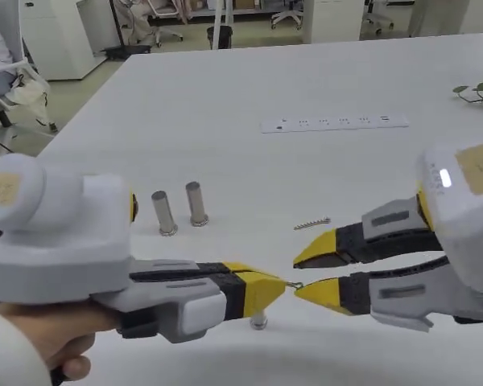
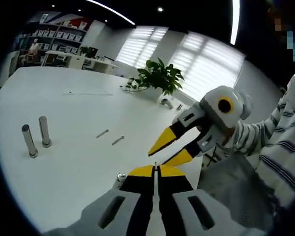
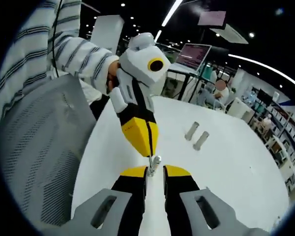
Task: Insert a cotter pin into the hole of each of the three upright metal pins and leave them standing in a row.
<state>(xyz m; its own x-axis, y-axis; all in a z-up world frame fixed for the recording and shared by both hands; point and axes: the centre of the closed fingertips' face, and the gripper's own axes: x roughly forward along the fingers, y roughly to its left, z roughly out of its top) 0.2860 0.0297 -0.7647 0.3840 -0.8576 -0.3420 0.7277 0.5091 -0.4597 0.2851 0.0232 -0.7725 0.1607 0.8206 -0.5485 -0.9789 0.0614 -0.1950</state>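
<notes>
The left tongs are clenched on a cotter pin. Its short free end sticks out past the yellow tips, just above the near metal pin. That pin stands upright on the white bench, and in the head view the tongs hide all of it but the base.

The right tongs are released, jaws spread. They point in from the opposite side of the near metal pin, with the lower tip almost meeting the cotter pin's end. In the right gripper view the near metal pin's top shows in the gap between that gripper's own jaws, and the left tongs come down onto it from above.

Two more metal pins stand upright side by side. They are beyond the near metal pin and to its left, well apart from it. In the left gripper view a loose cotter pin lies flat beyond the near metal pin, with a second loose cotter pin just beside it. A power strip lies farther off still.
</notes>
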